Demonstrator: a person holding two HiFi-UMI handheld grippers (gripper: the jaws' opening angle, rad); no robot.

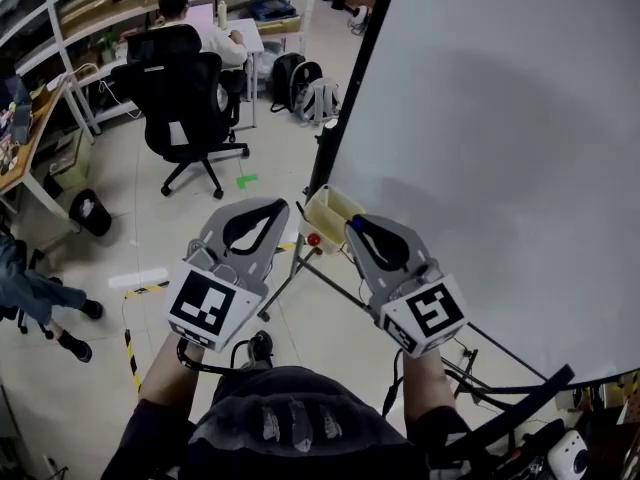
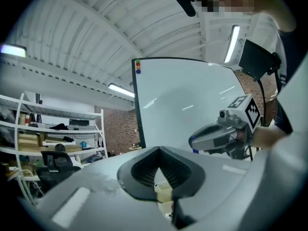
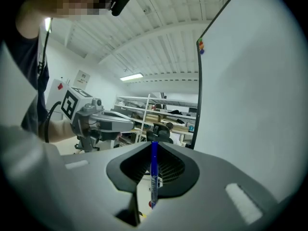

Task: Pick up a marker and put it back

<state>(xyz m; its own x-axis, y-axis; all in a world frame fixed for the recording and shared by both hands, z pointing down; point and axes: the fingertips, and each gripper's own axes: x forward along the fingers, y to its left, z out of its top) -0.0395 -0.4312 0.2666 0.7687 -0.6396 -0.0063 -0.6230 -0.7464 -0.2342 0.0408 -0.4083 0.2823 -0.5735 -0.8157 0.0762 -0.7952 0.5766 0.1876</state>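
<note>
Blue marker [image 3: 154, 177], upright, is pinched mid-barrel by the right gripper [image 3: 154, 146]. It looks light, stiff and slick, so mid-barrel suits. The left gripper [image 2: 159, 149] has its jaws pressed together, empty. A pale tray [image 1: 320, 210] hangs beside the whiteboard [image 1: 500, 168].

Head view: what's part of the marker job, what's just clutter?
Job: blue marker, clamped in the right gripper; whiteboard; cream tray at its edge, likely the marker's home.
Lying about: office chair, backpacks, black bin, shelves.
</note>
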